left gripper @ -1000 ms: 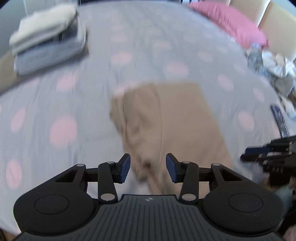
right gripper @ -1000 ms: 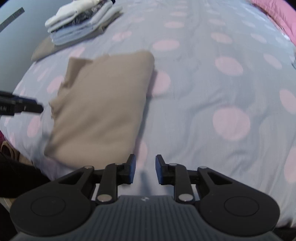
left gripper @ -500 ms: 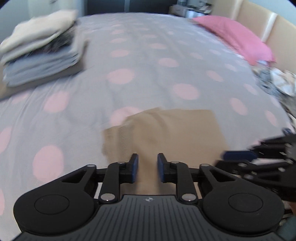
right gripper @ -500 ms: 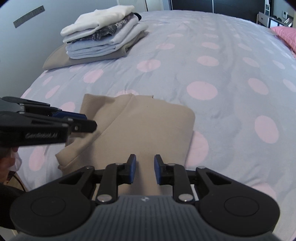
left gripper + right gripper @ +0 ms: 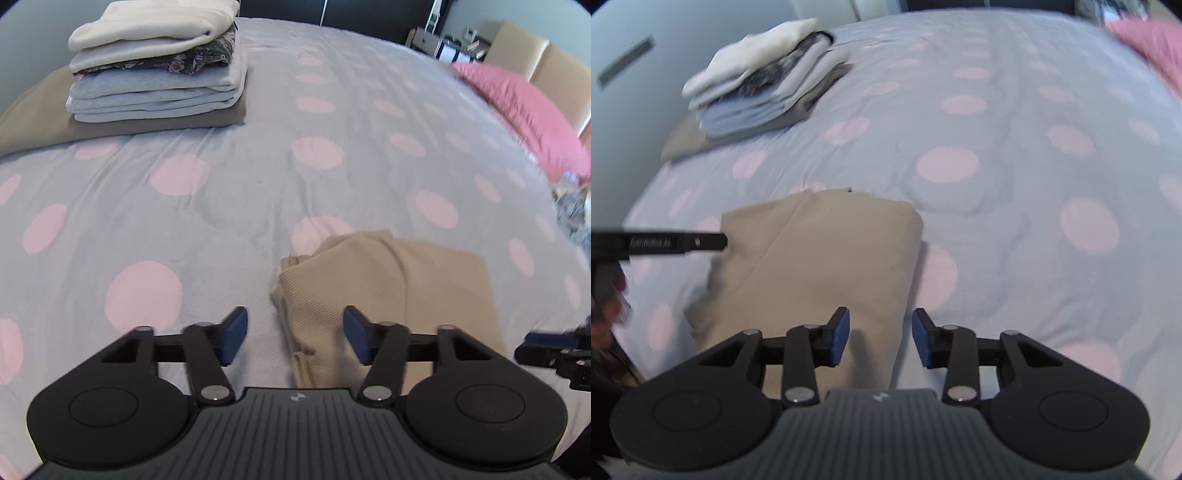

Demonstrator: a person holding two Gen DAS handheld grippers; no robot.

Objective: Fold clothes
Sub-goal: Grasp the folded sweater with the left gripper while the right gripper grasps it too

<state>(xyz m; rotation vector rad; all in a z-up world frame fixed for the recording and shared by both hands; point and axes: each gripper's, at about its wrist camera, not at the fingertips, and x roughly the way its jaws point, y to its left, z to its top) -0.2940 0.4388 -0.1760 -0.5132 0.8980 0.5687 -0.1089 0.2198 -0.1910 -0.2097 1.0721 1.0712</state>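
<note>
Left wrist view: left gripper point(image 5: 293, 338) and right gripper point(image 5: 881, 338), jaws just opening, grip nothing above the folded beige garment point(image 5: 399, 288) near the bed's point(image 5: 258, 192) front edge.

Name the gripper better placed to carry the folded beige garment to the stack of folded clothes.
Left gripper, probably: its open jaws straddle the folded beige garment's edge nearest the stack of folded clothes. The right gripper sits on the far side.
</note>
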